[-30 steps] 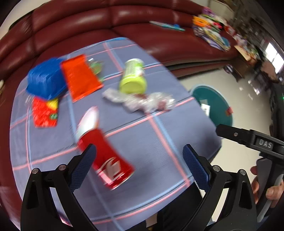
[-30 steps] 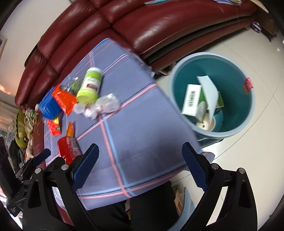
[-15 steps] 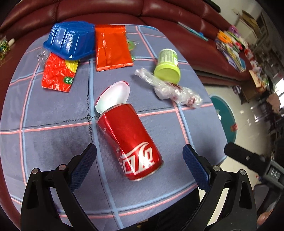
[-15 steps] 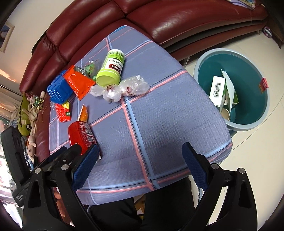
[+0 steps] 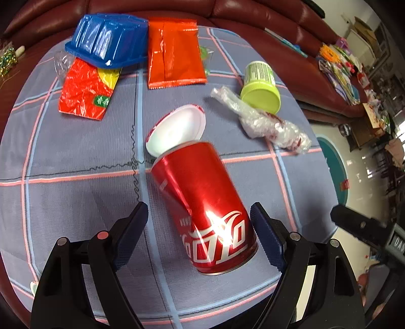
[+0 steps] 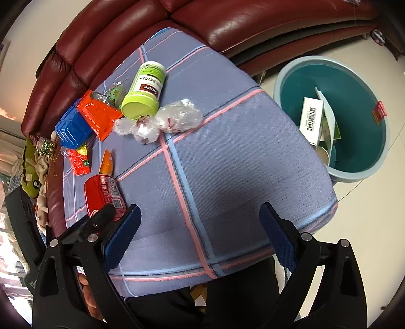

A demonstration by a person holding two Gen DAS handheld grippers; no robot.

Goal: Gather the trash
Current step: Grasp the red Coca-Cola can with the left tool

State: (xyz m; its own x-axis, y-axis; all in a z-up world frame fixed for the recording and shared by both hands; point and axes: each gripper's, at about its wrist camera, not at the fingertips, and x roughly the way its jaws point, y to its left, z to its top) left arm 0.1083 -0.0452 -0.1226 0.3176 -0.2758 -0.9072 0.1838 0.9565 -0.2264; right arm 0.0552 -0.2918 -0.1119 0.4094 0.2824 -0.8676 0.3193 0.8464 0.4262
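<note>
- We find the dented red aluminium cola can (image 5: 207, 205) lying on its side on the blue-grey cloth with pink and blue lines (image 5: 76, 141), near the cloth's front edge.
- We see the left gripper (image 5: 200, 222) straddling the can's lower half: its jaws have just been closing, the can is between them, the right pad is at or just beside the can's wall, and the left pad stands clear of it, so there is no grip.
- We note a white round lid with a red rim (image 5: 177, 129) just behind the can's far end, touching or overlapping it.
- We locate a crumpled clear plastic wrapper (image 5: 263, 121) to the right of the lid, with a lime-green lidded plastic jar (image 5: 260, 88) lying on its side against it.
- We observe a flat orange foil packet (image 5: 174, 58) farther back, a blue ribbed plastic tray (image 5: 106, 40) upside down to its left, and a red-and-yellow crinkled wrapper (image 5: 86, 91) partly under that tray.
- We see the right gripper (image 6: 200, 232) held above a bare part of the cloth, jaws wide apart, nothing between them.
- We find the round teal plastic bin (image 6: 354, 174) on the floor beside the table, holding a white barcoded carton (image 6: 311, 119).
- We note a dark red leather sofa (image 6: 227, 22) behind the table.
</note>
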